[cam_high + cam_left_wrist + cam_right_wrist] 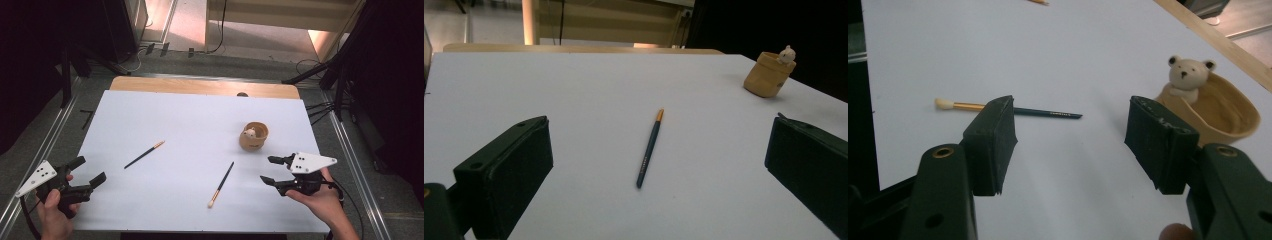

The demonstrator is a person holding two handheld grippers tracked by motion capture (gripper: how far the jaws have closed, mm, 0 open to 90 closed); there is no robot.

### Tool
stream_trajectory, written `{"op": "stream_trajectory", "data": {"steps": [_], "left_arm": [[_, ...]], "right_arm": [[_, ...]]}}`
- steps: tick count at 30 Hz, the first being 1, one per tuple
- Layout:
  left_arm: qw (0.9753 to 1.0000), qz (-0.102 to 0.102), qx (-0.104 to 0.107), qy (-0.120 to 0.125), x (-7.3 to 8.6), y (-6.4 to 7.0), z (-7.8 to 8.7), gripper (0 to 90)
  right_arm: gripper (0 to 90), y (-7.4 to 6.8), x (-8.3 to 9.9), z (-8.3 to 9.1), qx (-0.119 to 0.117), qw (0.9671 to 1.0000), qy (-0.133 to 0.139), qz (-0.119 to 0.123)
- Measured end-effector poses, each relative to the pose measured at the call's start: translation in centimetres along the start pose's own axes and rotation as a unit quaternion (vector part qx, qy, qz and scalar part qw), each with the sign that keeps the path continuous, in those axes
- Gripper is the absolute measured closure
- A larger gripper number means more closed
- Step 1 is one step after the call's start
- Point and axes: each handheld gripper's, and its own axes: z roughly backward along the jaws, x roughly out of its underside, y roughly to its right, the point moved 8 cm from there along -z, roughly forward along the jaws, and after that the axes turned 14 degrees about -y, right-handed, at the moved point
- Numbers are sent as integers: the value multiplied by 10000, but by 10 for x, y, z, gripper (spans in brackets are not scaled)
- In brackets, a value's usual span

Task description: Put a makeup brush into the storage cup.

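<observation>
Nothing looks done yet: both brushes (one (pixel 144 154) ahead of the left gripper (pixel 86 175), one (pixel 221 184) near the right gripper (pixel 270 169)) lie on the table (pixel 200 125), outside the cup (pixel 253 136), jaws spread, grasping nothing

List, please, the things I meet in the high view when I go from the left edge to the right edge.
Left gripper → thin brush with the orange tip → brush with the white tip → wooden cup with a small bear → right gripper.
</observation>
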Motion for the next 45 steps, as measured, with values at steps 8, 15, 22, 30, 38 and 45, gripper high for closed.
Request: {"op": "stream_trajectory", "data": {"steps": [8, 15, 22, 30, 38, 45], "left_arm": [[10000, 53, -14, 13, 1, -2, 2, 0], [10000, -32, 40, -18, 1, 0, 1, 0], [10000, -50, 41, -32, 1, 1, -1, 0], [10000, -58, 38, -62, 2, 1, 0, 0], [9999, -62, 51, -78, 2, 1, -1, 0], [9999, -81, 59, -94, 2, 2, -1, 0]], "right_arm": [[394, 2, -13, -11, -193, 9982, -290, 499], [489, -5, -18, -21, -857, 9898, -556, 992], [507, -14, -21, -39, -1012, 9726, -1042, 1814], [538, -13, -26, -53, -966, 9605, -1318, 2253], [573, -18, -33, -65, -982, 9408, -1618, 2813], [588, -18, -35, -71, -974, 9328, -1694, 3030]]}}
